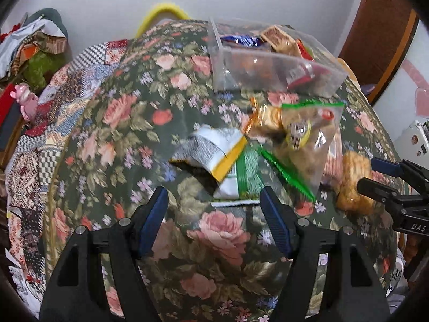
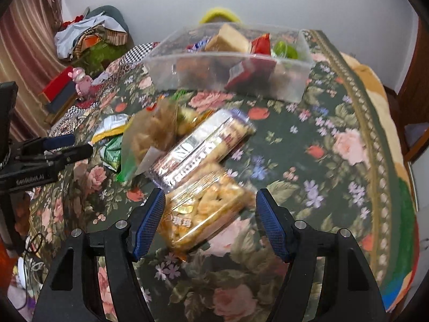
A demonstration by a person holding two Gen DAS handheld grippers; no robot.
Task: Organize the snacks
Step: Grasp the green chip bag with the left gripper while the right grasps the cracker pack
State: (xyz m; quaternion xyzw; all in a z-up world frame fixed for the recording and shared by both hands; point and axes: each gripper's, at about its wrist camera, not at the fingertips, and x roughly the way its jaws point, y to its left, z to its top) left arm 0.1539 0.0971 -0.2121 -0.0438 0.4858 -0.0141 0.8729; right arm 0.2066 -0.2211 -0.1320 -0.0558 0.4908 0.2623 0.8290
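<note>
Holding assorted snacks, clear bin (image 2: pixel 292 86), zip bag (image 1: pixel 308 139) beside it, left gripper (image 1: pixel 213 209) and right gripper (image 2: pixel 210 209) released

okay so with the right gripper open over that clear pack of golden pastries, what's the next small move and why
Probably shut the right gripper on the clear-wrapped pack of golden pastries. Its fingers are open with the pack between them, one blue pad at its left edge. The clear plastic bin behind already holds snacks, so gripping seems the step before lifting it there.

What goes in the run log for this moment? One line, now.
left gripper: open, over green packet | right gripper: open, around pastry pack | bin: partly filled
</note>
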